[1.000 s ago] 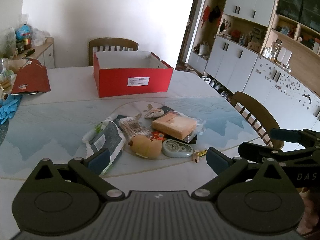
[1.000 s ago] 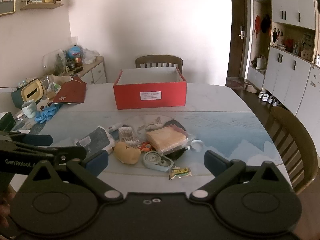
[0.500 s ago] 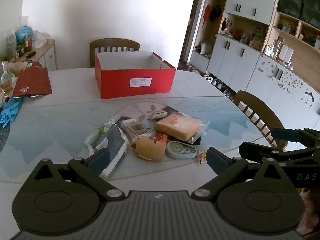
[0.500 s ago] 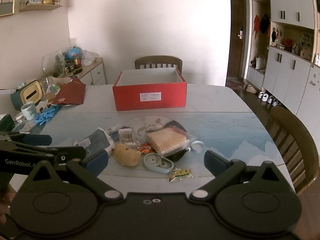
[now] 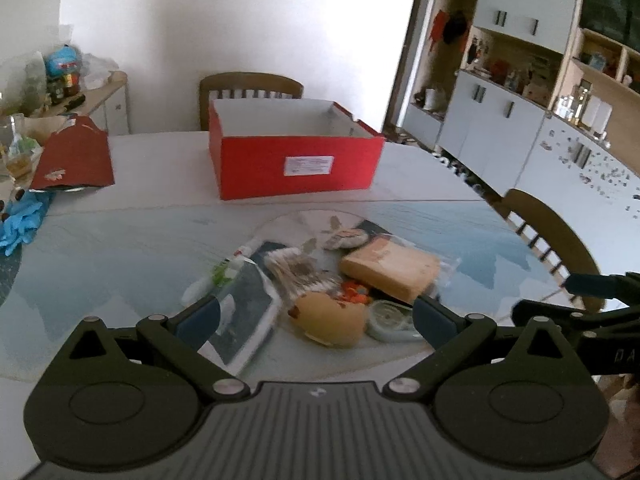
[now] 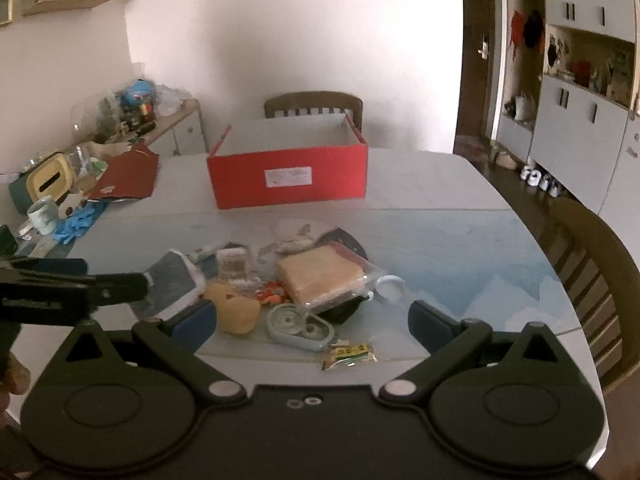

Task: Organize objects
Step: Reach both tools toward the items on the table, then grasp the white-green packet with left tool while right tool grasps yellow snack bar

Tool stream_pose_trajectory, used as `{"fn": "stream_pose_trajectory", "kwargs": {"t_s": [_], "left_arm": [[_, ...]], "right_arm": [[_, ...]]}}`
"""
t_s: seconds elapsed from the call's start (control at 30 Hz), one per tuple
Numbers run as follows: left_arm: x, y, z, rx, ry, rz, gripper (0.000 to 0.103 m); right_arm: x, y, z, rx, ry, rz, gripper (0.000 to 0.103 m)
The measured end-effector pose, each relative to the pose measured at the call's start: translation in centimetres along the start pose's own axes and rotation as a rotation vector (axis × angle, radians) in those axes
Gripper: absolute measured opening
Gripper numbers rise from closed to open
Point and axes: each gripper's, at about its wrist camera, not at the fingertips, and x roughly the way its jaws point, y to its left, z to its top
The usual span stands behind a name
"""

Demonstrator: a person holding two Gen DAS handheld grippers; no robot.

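Right now the left claw [image 5: 316, 314] is wide open and holds nothing, and the right claw [image 6: 312, 320] is wide open and empty too. Both hang low over the near edge of the tabletop [image 6: 460, 240].

Just past the left claw sits a messy pile — a tan soft toy [image 5: 330, 318], a pale tape roller [image 5: 388, 318], a wrapped slice of bread [image 5: 390, 266] at 1 o'clock and a dark flat packet [image 5: 244, 312] at 11 o'clock. Farther out at 12 o'clock stands the open red box [image 5: 296, 164], well apart from the pile. A small yellow packet [image 6: 350, 354] lies alone, closest to the right claw.

I think the step is picking a first thing to put in the box. It would be best to take one thing from the edge of the pile, come straight down over it, and close slowly — the toy looks soft and easy.

Compared with a second ago, both claws have moved closer to the pile, which now looks bigger. Nothing in it has moved.
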Motion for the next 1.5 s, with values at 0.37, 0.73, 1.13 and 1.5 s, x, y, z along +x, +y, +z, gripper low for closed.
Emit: {"fn": "stream_pose_trajectory", "kwargs": {"t_s": [0.37, 0.73, 1.13, 1.5], "left_arm": [[5.4, 2.9, -1.0, 0.006, 0.050, 0.109, 0.103], [10.7, 5.0, -2.0, 0.041, 0.157, 0.153, 0.103], [12.3, 4.6, -2.7, 0.044, 0.200, 0.173, 0.084], [11.3, 4.6, -2.7, 0.018, 0.201, 0.160, 0.040]], "right_arm": [[6.8, -2.3, -1.8, -0.073, 0.134, -0.014, 0.102], [12.4, -3.6, -3.1, -0.137, 0.252, 0.035, 0.100], [14.0, -3.5, -3.9, -0.166, 0.321, 0.096, 0.085], [13.3, -2.9, -3.7, -0.197, 0.284, 0.106, 0.060]]}}
